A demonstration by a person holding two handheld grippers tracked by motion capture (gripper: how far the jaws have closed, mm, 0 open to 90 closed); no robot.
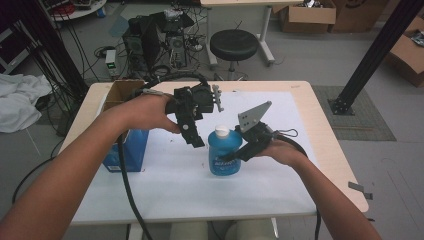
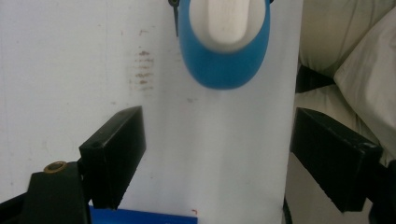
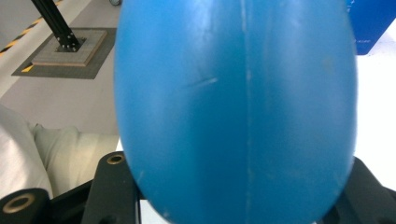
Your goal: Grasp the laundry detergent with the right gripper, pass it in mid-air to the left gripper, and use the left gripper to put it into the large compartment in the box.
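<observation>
Mid-tabletop stands the upright blue bottle, clamped at its side by the right hand-held gripper. Left hand-held gripper, jaws wide and empty, hangs just left, above its white cap.

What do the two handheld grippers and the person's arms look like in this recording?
Both are black. The left gripper has a blocky body, a thick black cable trailing off the table's near edge, and flat rectangular fingers beside a brass-coloured screw. The right gripper carries a grey three-cornered plate with small holes and a thin black cable. The forearms are bare, with no sleeves.
</observation>
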